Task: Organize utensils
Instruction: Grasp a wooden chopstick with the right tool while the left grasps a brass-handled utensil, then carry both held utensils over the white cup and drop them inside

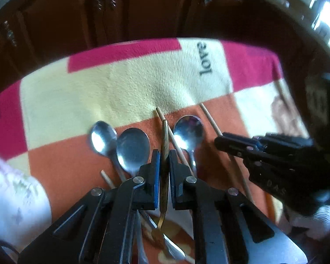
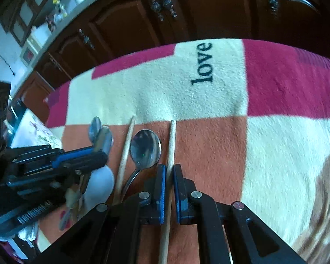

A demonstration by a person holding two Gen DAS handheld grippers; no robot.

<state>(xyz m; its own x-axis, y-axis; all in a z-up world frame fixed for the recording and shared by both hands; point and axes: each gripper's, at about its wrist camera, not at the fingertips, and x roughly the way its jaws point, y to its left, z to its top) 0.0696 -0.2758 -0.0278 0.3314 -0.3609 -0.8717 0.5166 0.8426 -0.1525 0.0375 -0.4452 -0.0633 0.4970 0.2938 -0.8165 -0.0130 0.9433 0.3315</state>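
Note:
In the left wrist view my left gripper (image 1: pixel 164 156) is shut on a gold-coloured utensil handle (image 1: pixel 165 140), held above the orange patch of the blanket. Three steel spoons lie there: a small one (image 1: pixel 103 137), a larger one (image 1: pixel 133 148) and one right of the handle (image 1: pixel 188 131). Wooden chopsticks (image 1: pixel 172 138) lie among them. In the right wrist view my right gripper (image 2: pixel 169 170) is shut on a wooden chopstick (image 2: pixel 171 145). A spoon (image 2: pixel 145 148) and another chopstick (image 2: pixel 126 151) lie just left of it. The right gripper also shows in the left view (image 1: pixel 222 142).
A checked fleece blanket (image 2: pixel 165 94) with the word "love" covers the surface. Dark wooden cabinets (image 2: pixel 143 22) stand behind its far edge. A white floral cloth (image 1: pixel 13 193) lies at the left. The left gripper (image 2: pixel 101 156) shows in the right wrist view.

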